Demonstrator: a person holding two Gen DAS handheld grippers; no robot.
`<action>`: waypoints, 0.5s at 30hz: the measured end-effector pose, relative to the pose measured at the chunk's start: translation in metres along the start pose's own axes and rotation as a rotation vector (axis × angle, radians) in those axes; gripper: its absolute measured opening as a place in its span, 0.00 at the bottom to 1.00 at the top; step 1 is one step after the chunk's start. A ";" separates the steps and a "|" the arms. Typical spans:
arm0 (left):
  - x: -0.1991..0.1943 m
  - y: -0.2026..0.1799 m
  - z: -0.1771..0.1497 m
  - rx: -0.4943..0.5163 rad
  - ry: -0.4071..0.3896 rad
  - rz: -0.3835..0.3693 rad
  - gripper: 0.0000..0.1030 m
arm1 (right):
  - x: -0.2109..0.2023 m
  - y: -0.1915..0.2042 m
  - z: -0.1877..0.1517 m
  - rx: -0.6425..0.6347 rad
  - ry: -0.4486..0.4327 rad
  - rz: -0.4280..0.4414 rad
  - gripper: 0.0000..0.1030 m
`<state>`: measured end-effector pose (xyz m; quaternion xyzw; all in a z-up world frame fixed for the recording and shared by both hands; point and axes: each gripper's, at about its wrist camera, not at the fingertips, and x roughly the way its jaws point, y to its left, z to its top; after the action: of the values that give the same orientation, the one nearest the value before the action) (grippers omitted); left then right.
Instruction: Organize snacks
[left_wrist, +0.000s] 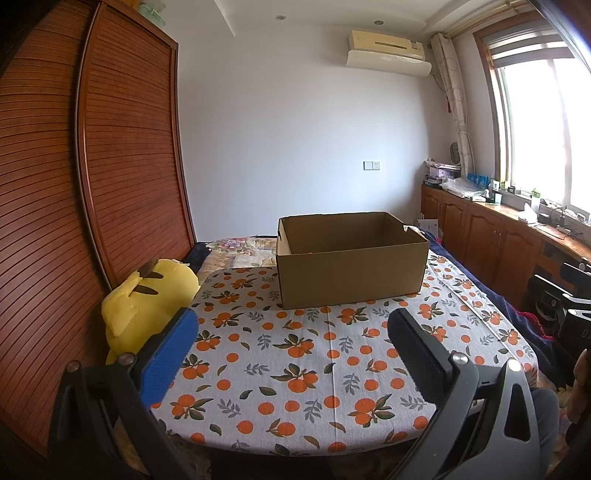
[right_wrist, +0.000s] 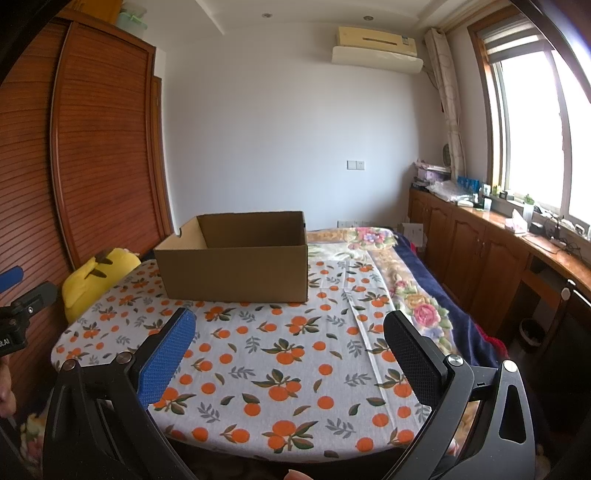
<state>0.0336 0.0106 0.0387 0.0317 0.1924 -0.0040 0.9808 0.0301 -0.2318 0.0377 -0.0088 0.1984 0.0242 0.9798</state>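
Observation:
An open brown cardboard box (left_wrist: 351, 266) stands at the far side of a round table with an orange-print cloth (left_wrist: 295, 369). The box also shows in the right wrist view (right_wrist: 236, 269), on the same cloth (right_wrist: 258, 369). Its inside is mostly hidden from this angle. No snacks are in view on the table. My left gripper (left_wrist: 291, 325) is open and empty, held above the near part of the table. My right gripper (right_wrist: 288, 328) is open and empty too, to the right of the left one. The left gripper's blue fingertip shows at the left edge of the right wrist view (right_wrist: 11, 277).
A yellow plush toy (left_wrist: 147, 302) lies left of the table against a wooden slatted wardrobe (left_wrist: 92, 184). A bed with a floral blanket (right_wrist: 388, 266) lies behind and to the right. Wooden cabinets (right_wrist: 480, 251) with clutter run under the window.

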 end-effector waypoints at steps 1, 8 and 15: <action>0.000 0.000 0.000 0.000 0.000 -0.001 1.00 | 0.000 0.000 0.000 0.000 0.000 0.002 1.00; 0.000 0.000 0.000 -0.001 0.000 -0.003 1.00 | 0.000 0.000 0.000 0.001 0.000 0.001 1.00; 0.000 0.001 0.001 -0.002 -0.001 -0.003 1.00 | 0.000 0.000 0.000 0.001 0.000 0.000 1.00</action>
<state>0.0339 0.0116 0.0397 0.0304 0.1920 -0.0051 0.9809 0.0298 -0.2321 0.0374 -0.0085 0.1985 0.0244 0.9798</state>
